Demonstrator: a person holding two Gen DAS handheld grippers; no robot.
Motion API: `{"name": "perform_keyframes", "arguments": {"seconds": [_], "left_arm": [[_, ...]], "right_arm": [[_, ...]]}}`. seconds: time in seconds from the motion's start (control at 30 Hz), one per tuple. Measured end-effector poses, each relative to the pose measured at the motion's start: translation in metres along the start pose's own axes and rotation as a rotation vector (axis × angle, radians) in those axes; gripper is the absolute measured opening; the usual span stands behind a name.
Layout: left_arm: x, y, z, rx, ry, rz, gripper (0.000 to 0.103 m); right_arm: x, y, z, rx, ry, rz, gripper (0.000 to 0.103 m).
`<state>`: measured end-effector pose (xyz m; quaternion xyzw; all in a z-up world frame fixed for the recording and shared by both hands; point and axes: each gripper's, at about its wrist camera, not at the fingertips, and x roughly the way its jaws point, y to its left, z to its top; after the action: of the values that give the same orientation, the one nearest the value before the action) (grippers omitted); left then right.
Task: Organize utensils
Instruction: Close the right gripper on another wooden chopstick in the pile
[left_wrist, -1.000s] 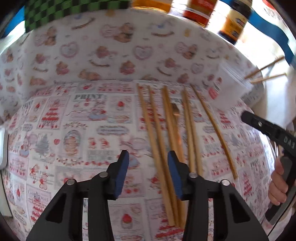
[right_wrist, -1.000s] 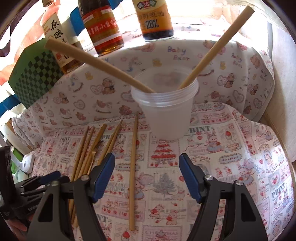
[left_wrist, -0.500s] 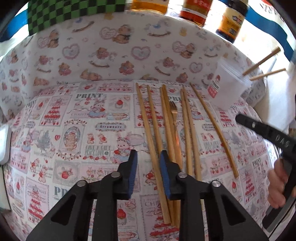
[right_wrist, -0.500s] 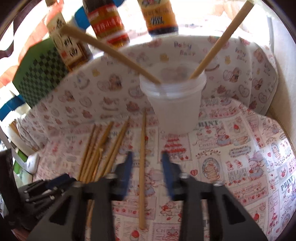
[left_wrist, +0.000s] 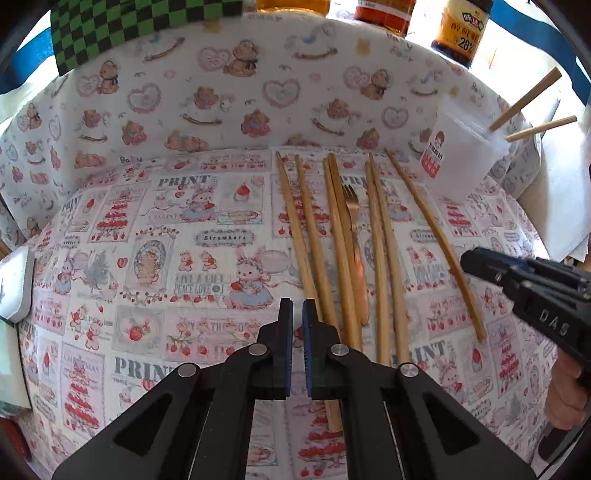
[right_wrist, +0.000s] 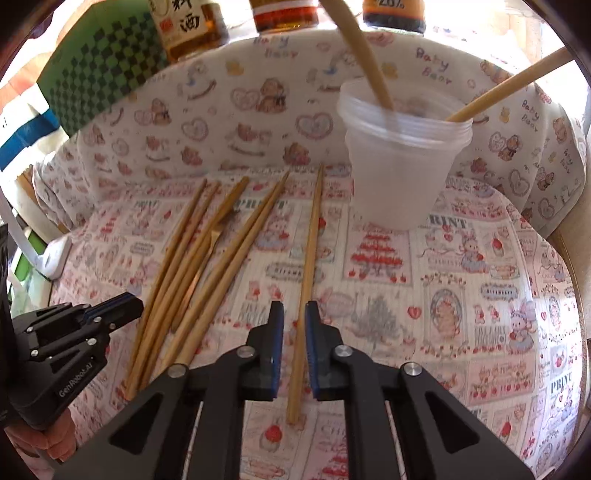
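Two chopsticks (right_wrist: 373, 70) already stand in the cup (right_wrist: 402, 162), ahead and right of the right tool (right_wrist: 294, 339), whose fingers bracket one chopstick (right_wrist: 308, 280). The left tool (left_wrist: 297, 332) is nearly closed, empty; several chopsticks and a fork (left_wrist: 352, 236) remain on the worktop (left_wrist: 147, 258).

Home kitchen or dining corner, domestic setting.

Table under a cartoon-print tablecloth (left_wrist: 155, 258) of bunnies, strawberries and cakes; teddy-bear fabric (left_wrist: 221, 92) draped behind; sauce and cooking-wine bottles (right_wrist: 188, 26) lined along the back edge; wooden chopsticks (right_wrist: 310, 258) and a small fork (left_wrist: 351, 221) laid out; translucent plastic cup (right_wrist: 402, 166) holding two chopsticks; green checkered box (right_wrist: 96, 74) at rear.
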<state>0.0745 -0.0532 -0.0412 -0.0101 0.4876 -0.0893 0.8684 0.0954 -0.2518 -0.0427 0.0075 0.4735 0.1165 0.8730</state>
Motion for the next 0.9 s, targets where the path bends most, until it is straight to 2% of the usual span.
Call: {"name": "perform_keyframes", "arguments": {"seconds": [0.17, 0.3, 0.4, 0.5, 0.57, 0.67, 0.83, 0.9], "left_arm": [[-0.001, 0.007, 0.0, -0.012, 0.011, -0.017, 0.005], [0.0, -0.003, -0.001, 0.039, -0.01, 0.018, 0.005], [0.002, 0.0, 0.001, 0.003, 0.006, -0.023, 0.005], [0.001, 0.003, 0.001, -0.009, 0.007, -0.015, 0.01], [0.002, -0.001, 0.001, 0.01, -0.004, -0.001, 0.018], [0.002, -0.005, -0.001, 0.029, -0.011, 0.01, 0.021], [0.002, -0.01, -0.001, 0.041, -0.017, 0.02, 0.022], [0.003, -0.008, 0.0, 0.021, -0.011, -0.001, 0.015]], "right_arm": [[0.011, -0.001, -0.002, 0.018, 0.038, -0.025, 0.01], [0.015, 0.005, -0.003, -0.03, 0.056, -0.027, 0.01], [0.017, 0.013, -0.006, -0.083, 0.047, -0.052, 0.01], [0.02, 0.019, -0.007, -0.113, 0.034, -0.088, 0.01], [0.02, 0.02, -0.007, -0.115, 0.025, -0.095, 0.008], [0.008, 0.021, -0.007, -0.104, -0.057, -0.062, 0.007], [-0.026, 0.015, -0.006, -0.052, -0.237, -0.007, 0.006], [-0.035, 0.01, -0.006, -0.026, -0.288, 0.017, 0.006]]}}
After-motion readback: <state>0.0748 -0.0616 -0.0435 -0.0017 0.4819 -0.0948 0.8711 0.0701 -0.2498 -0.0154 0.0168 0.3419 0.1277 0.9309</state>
